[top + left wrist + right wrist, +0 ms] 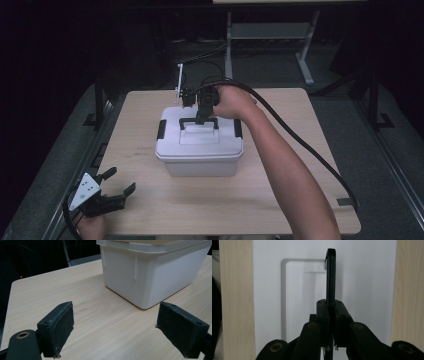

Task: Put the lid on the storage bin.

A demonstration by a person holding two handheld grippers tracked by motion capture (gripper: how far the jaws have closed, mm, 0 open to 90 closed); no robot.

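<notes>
One table [150, 205] carries one white box [200, 160] with its lid on. The box sits directly under the right gripper [201, 118] and well apart from the left gripper [120, 182], ahead of its jaws. Two black latches [161, 129] clip the lid's ends — one each side of the right gripper. One black handle [330, 275] stands upright on the lid, pinched between the right gripper's jaws. The left gripper's jaws are spread wide — nothing between them.

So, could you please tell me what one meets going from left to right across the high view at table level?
Left gripper, open at the table's near left corner → white lidded box → right gripper, shut on the box's black handle → the person's right forearm → black cable.
</notes>
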